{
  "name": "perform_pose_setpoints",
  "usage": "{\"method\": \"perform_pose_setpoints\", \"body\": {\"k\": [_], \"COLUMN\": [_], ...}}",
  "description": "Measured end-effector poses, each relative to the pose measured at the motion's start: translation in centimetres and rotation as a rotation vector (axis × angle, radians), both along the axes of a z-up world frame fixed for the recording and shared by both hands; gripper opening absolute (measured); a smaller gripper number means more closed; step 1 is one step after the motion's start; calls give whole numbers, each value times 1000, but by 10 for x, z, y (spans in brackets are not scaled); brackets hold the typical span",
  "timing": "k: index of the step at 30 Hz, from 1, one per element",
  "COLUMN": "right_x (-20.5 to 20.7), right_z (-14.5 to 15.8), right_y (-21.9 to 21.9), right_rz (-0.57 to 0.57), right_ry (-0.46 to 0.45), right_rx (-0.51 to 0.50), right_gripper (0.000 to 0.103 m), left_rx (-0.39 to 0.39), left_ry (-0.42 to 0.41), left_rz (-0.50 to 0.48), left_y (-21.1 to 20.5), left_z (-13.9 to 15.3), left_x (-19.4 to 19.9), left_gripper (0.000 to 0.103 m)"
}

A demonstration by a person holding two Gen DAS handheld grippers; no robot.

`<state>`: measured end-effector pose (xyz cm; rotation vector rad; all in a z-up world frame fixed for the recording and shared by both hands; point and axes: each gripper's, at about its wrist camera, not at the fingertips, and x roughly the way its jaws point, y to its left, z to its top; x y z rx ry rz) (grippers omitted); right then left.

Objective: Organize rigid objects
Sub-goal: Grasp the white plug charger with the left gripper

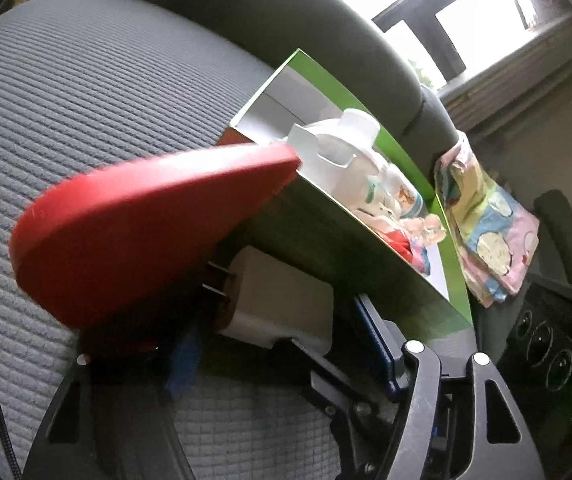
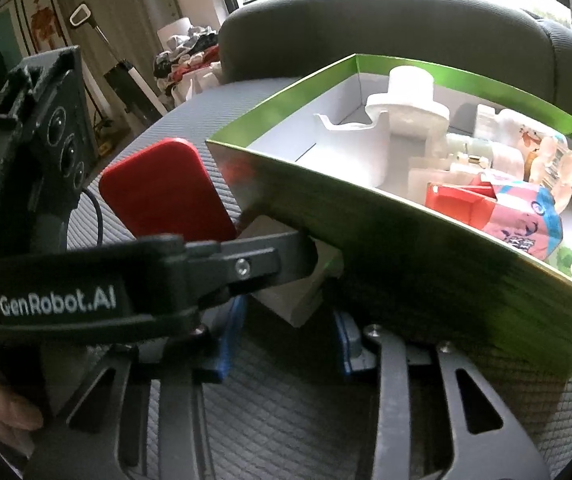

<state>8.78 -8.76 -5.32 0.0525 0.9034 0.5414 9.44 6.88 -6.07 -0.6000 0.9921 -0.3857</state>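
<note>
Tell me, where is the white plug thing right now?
The white charger sits on the grey seat cushion, just outside the green box, beside the red case.

A flat red plastic slab with rounded corners lies tilted on the grey ribbed seat cushion, its far end against the green cardboard box. Beneath it sits a white plug-in charger, prongs pointing left. Inside the box stands a white plastic holder. A cartoon-print cloth hangs beyond.
</note>
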Motion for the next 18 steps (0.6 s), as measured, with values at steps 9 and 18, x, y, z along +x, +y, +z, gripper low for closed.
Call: {"method": "perform_pose_setpoints", "body": {"k": [9, 18], "right_x": [-13, -20], "right_z": [15, 19], "right_y": [-5, -14], "right_rz": [-14, -40], "right_ry": [-65, -73], "right_rx": [-35, -34], "right_gripper": [32, 28], "left_rx": [-31, -35], "left_ry": [-25, -51], "left_rz": [-33, -48], "left_y": [-6, -12], "left_z": [12, 26], "left_x": [-16, -23], "left_gripper": [70, 70]}}
